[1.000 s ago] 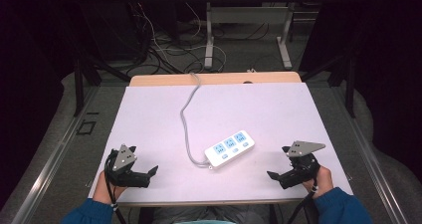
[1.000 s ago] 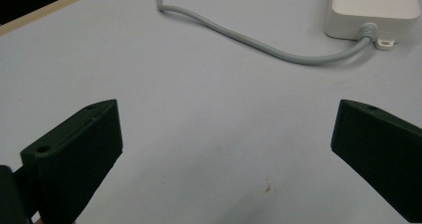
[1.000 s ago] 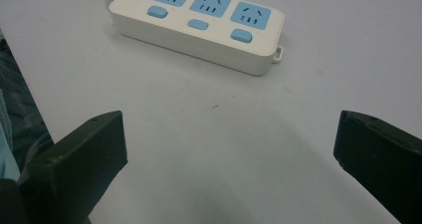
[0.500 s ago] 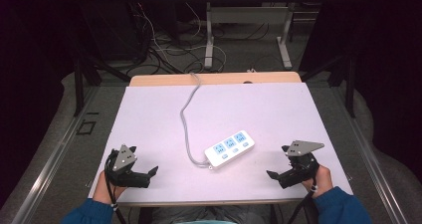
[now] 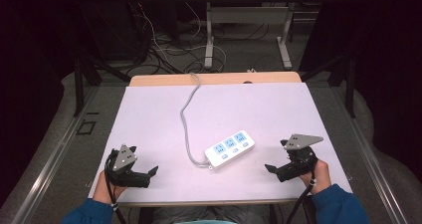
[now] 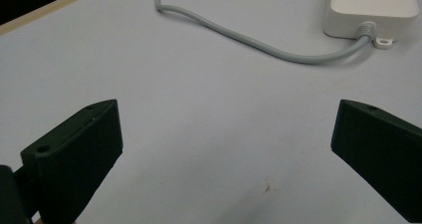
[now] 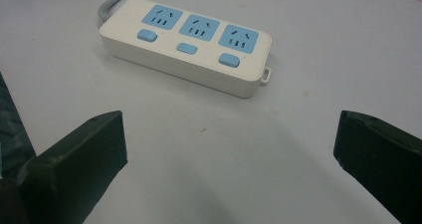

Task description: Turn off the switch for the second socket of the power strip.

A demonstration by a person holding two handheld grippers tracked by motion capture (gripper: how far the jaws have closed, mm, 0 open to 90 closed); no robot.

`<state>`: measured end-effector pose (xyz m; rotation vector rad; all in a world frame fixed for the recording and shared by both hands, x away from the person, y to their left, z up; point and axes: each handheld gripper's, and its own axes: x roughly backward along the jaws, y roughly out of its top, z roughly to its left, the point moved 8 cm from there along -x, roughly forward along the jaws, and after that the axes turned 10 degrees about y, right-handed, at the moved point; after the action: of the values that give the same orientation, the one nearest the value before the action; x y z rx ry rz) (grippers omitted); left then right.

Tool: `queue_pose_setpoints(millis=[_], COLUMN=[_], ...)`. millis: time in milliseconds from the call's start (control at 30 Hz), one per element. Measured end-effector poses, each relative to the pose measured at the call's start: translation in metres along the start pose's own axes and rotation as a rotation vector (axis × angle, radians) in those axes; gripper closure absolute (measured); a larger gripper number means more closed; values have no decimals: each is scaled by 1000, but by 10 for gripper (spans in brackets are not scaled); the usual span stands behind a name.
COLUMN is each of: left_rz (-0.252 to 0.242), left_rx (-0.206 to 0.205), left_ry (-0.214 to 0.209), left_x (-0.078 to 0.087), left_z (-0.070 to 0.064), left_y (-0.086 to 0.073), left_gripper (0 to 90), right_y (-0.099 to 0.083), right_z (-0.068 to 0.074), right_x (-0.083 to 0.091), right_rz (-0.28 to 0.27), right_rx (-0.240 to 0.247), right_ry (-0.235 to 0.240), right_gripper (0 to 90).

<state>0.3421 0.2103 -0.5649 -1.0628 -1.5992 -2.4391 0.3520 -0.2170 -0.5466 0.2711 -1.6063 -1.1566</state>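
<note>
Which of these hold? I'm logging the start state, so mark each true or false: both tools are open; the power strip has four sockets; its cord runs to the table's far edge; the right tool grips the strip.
1. Both tools are open. True: the left tool and the right tool each have their jaws wide apart.
2. The power strip has four sockets. False: three blue sockets.
3. Its cord runs to the table's far edge. True.
4. The right tool grips the strip. False: it sits apart from it, holding nothing.

A white-topped table [image 5: 149,114] carries a white power strip [image 5: 230,148] and its grey cord [image 5: 185,124].
</note>
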Motion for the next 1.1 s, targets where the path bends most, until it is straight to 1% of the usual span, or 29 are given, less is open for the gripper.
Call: queue_pose_setpoints(millis=[67, 133, 167, 233, 267, 333, 400, 600, 733, 833, 900, 933, 967, 1000, 1067, 1100], left_rz=[-1, -3, 2, -3, 2, 3, 3, 1, 2, 0, 0, 0, 0, 0, 5, 5], left_rx=[0, -3, -4, -2, -2, -3, -4, -5, -3, -8, -16, -12, -8, -14, -10, -11], left_ry=[2, 3, 2, 5, 1, -1, 0, 0, -2, -1, 5, 6, -2, 4, -5, -3], left_x=[0, -1, 0, -1, -1, -1, -1, -1, -1, -1, -1, -1, -1, -1, -1, -1], left_z=[0, 0, 0, 0, 0, 0, 0, 0, 0, 0, 0, 0, -1, 0, -1, -1], left_y=[0, 0, 0, 0, 0, 0, 0, 0, 0, 0, 0, 0, 0, 0, 0, 0], left_gripper=[0, 0, 0, 0, 0, 0, 0, 0, 0, 0, 0, 0, 0, 0, 0, 0], right_y=[2, 4, 6, 10, 11, 16, 17, 23, 27, 30, 32, 32, 33, 34, 35, 36], right_z=[-1, -1, -2, -1, -2, -2, -2, -4, -6, -7, -8, -8, -8, -8, -9, -10], right_x=[0, 0, -1, 0, -1, -3, -3, -7, -11, -15, -17, -17, -18, -19, -19, -21], right_rz=[0, -1, -9, -11, -11, -21, -13, -10, -12, -5, -9, -9, -5, -9, -9, -9], right_rx=[-1, 6, 10, 7, 15, 14, 10, 21, 16, 8, 9, 9, 9, 10, 12, 13], right_ry=[-8, -4, -8, -3, -4, -11, -9, -8, -1, 8, 6, 6, 11, 7, 11, 10], right_gripper=[0, 0, 0, 0, 0, 0, 0, 0, 0, 0, 0, 0, 0, 0, 0, 0])
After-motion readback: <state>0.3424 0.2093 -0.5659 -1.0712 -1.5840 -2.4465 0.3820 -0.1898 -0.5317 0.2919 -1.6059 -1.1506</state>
